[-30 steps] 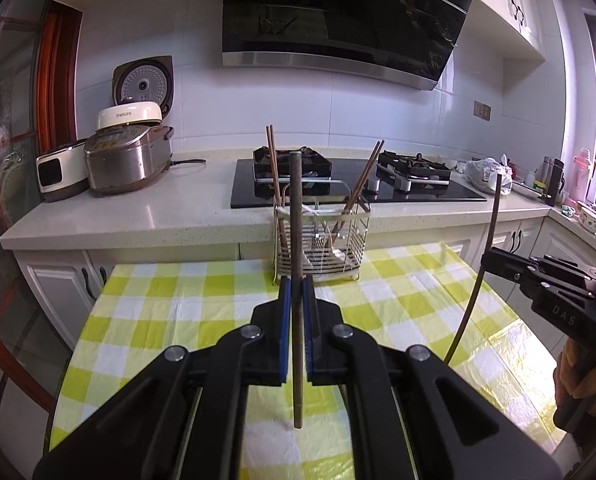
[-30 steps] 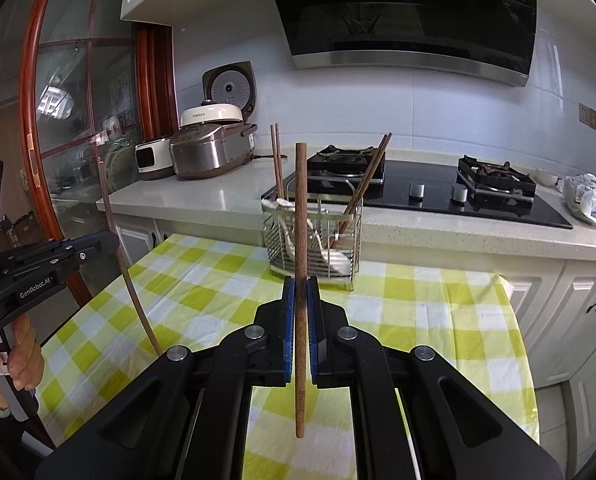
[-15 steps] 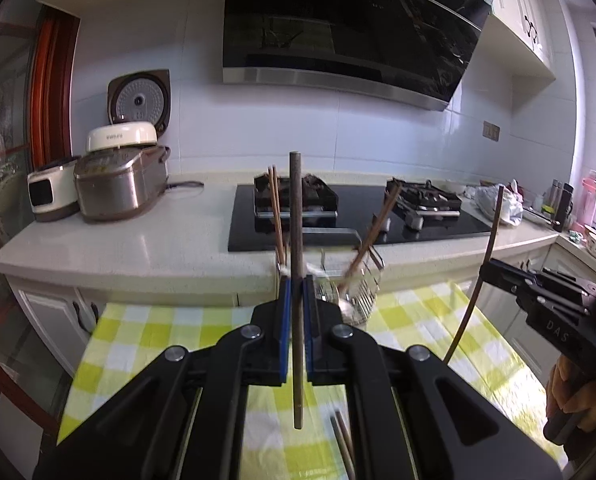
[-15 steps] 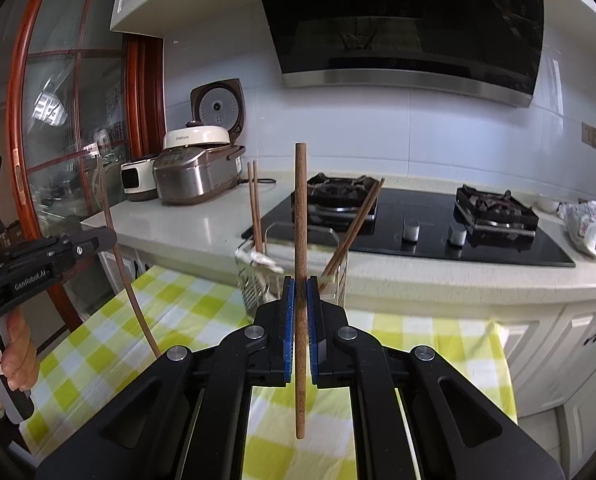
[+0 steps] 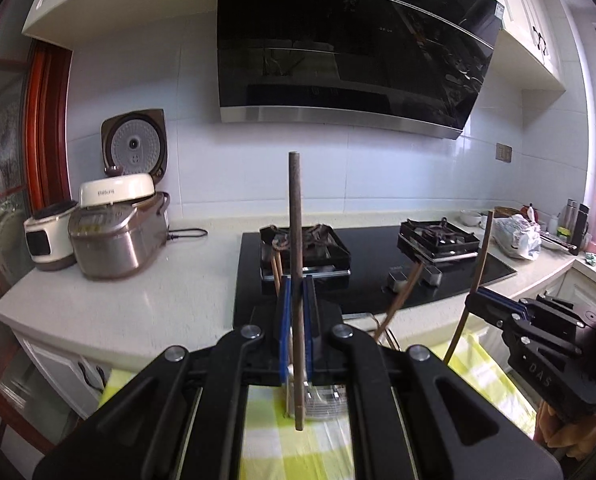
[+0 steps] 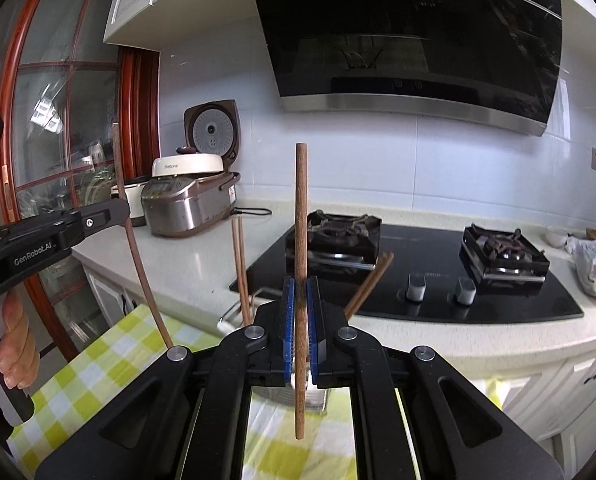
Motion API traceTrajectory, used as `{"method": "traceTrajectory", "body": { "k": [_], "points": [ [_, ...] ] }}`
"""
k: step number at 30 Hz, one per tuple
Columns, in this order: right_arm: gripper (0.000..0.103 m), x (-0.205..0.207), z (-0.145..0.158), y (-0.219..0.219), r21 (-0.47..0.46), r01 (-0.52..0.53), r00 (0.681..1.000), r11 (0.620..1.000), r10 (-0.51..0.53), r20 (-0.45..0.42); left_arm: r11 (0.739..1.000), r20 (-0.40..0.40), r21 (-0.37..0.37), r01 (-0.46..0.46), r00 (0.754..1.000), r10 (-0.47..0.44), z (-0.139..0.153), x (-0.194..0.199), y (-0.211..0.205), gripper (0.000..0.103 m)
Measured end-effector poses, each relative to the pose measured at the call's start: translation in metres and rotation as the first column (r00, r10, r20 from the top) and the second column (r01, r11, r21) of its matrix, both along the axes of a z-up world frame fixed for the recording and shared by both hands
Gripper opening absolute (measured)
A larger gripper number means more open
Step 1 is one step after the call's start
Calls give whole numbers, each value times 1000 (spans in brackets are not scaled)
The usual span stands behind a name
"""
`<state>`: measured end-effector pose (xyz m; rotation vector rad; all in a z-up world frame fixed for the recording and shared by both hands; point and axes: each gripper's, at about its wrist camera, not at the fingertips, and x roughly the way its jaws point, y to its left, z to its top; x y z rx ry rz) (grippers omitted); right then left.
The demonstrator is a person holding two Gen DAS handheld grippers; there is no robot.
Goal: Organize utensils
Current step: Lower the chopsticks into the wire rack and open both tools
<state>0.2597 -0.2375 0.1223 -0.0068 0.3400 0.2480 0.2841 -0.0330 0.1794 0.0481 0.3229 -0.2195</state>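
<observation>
You hold one chopstick upright in each gripper, likely so each can drop end-first into the rack [image 6: 254, 312] ahead, where other chopsticks [image 6: 240, 268] already lean. Your left gripper [image 5: 297, 312] is clamped tight on its chopstick [image 5: 296, 240]; your right gripper [image 6: 300, 320] pinches its chopstick [image 6: 300, 264] just as firmly. Both grippers sit side by side above the checked cloth [image 6: 98, 364], angled slightly down toward the stove [image 6: 418, 276].
</observation>
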Motion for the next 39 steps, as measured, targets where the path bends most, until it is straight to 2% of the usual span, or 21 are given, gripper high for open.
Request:
{"method": "traceTrajectory", "body": {
  "k": [2, 8, 15, 20, 26, 32, 36, 39],
  "points": [
    [6, 11, 6, -1, 7, 5, 1000, 1000, -5, 4, 1000, 6, 2, -11, 1000, 11, 5, 11, -2, 6],
    [6, 44, 19, -7, 52, 12, 999, 999, -14, 31, 998, -14, -54, -24, 1000, 23, 11, 55, -3, 6],
    [6, 77, 18, -5, 86, 2, 998, 996, -6, 54, 992, -16, -121, -35, 999, 33, 3, 93, -6, 6],
    [6, 101, -2, -2, 94, -3, 1000, 996, 0, 30, 990, -15, -133, -51, 999, 50, -12, 112, -11, 6],
    [6, 127, -31, -3, 147, 5, 1000, 989, -3, -11, 983, -73, -174, -62, 996, 50, -44, 139, -2, 6],
    [7, 142, -54, 7, 135, -11, 998, 991, 20, -59, 988, -103, -140, -61, 994, 46, -72, 150, -3, 6],
    [7, 149, -71, 8, 140, -15, 992, 990, 32, -119, 988, -145, -141, -61, 989, 40, -88, 156, -1, 6],
    [19, 152, -81, 8, 131, -8, 988, 991, 28, -154, 988, -156, -136, -73, 986, 51, -95, 155, 1, 6]
  ]
}}
